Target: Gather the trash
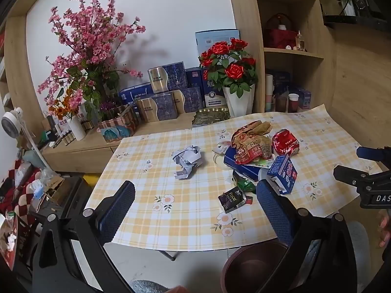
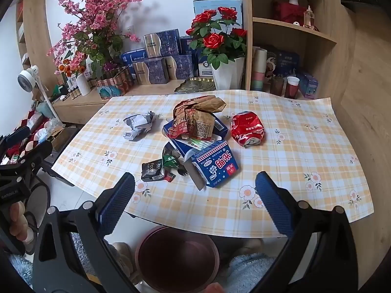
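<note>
Both claws (image 1: 195,210) (image 2: 195,195) gape empty above the tablecloth's (image 2: 305,151) near edge; trash (image 2: 195,131) clusters mid-table.

A table covered by a yellow-and-white checked cloth (image 2: 305,161) with small flower prints is carrying the litter. A crumpled white paper ball (image 2: 139,124) is lying apart toward the left, and a crushed red can (image 2: 248,129) is resting on its side toward the right. Between them a brown-and-red wrapper (image 2: 195,117) is sitting on a flat blue box (image 2: 220,128), with a blue milk carton (image 2: 215,163) and small dark sachets (image 2: 151,171) lying nearer the front edge.
</note>
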Demonstrator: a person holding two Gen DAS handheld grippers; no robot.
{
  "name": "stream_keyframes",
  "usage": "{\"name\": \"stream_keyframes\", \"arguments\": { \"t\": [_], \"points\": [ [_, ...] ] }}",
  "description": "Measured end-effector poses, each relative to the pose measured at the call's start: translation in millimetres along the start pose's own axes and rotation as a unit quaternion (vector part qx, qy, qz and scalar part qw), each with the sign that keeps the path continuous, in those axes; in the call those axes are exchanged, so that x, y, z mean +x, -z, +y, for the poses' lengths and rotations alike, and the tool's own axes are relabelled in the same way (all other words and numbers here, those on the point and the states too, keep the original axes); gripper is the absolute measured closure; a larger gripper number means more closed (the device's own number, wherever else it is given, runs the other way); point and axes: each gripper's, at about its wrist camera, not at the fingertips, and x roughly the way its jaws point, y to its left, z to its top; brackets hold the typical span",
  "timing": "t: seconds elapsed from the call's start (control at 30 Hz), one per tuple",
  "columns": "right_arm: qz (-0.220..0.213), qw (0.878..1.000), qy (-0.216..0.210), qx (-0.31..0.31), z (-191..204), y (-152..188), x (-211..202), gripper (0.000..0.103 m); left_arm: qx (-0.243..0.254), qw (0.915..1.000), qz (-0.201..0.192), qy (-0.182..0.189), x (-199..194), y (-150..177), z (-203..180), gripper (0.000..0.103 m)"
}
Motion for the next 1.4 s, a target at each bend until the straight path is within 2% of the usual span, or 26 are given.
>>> {"name": "stream_keyframes", "arguments": {
  "t": [1.4],
  "points": [
    [0.003, 1.0, 0.003, -0.005, 0.1, -1.4, 0.9, 0.006, -0.001, 1.0, -0.003, 0.001, -6.5, -5.7, 1.8, 0.006]
  ]
}}
